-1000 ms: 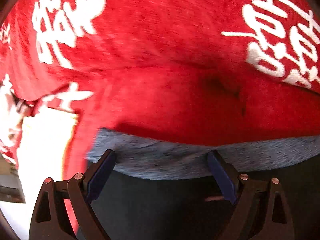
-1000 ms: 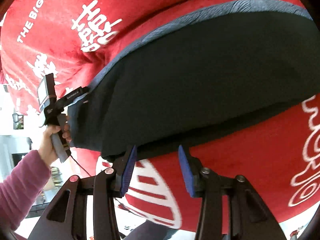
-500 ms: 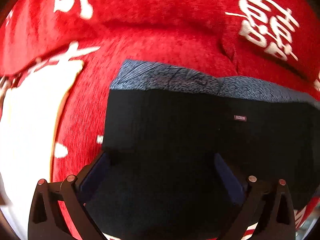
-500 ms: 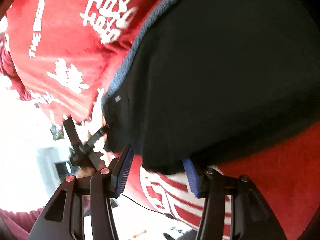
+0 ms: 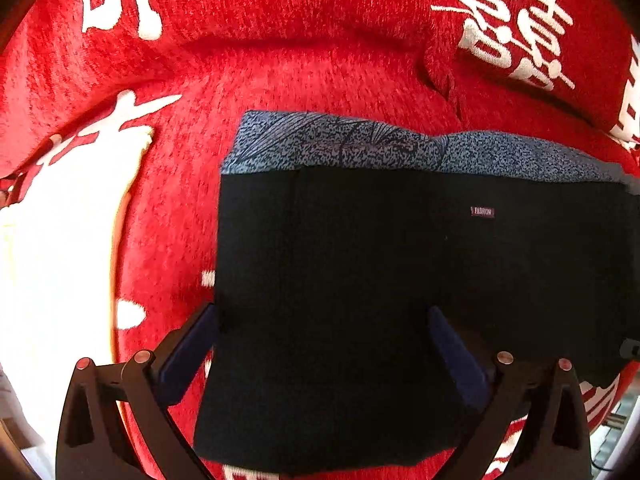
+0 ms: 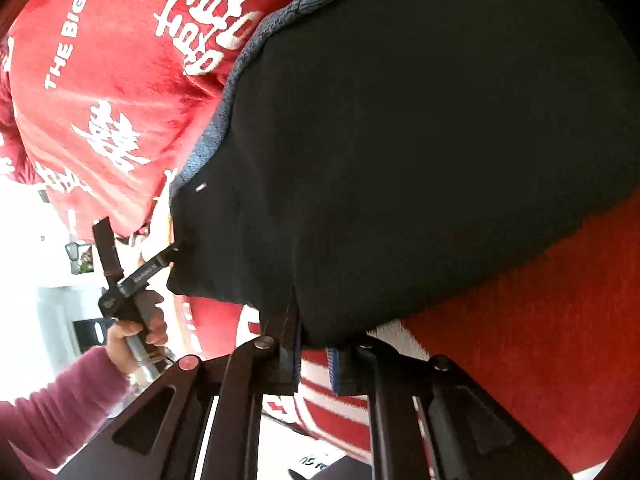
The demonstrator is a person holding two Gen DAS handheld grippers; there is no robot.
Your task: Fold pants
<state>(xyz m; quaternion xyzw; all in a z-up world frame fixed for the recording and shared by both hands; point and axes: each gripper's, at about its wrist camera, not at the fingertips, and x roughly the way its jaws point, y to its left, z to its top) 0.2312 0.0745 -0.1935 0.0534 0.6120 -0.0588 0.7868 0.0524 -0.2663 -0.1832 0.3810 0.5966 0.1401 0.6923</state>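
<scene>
Black fabric pants (image 5: 400,280) with a speckled blue-grey waistband (image 5: 360,142) lie folded flat on a red plush blanket printed with white characters (image 5: 280,60); a small woven label (image 5: 482,211) sits on the black cloth just below the band, toward the right.

In the left wrist view, the left gripper (image 5: 320,344) points steeply down over the near left part of the pants; its blue-padded fingers are spread as wide as they go and have just been opening, one at the garment's left edge, the other over the black cloth, pinching nothing.

In the right wrist view, the right gripper (image 6: 316,356) has just been closing; its jaws are pressed together on the near edge of the black cloth, which bunches between the pads. A hand (image 6: 136,328) in a mauve sleeve (image 6: 60,400) holds the other tool at the far left.

The pants stretch away from the right gripper, long axis running far and right; the waistband lies along the far left side. The right hand, already gripping, seems better placed to carry the next fold.
</scene>
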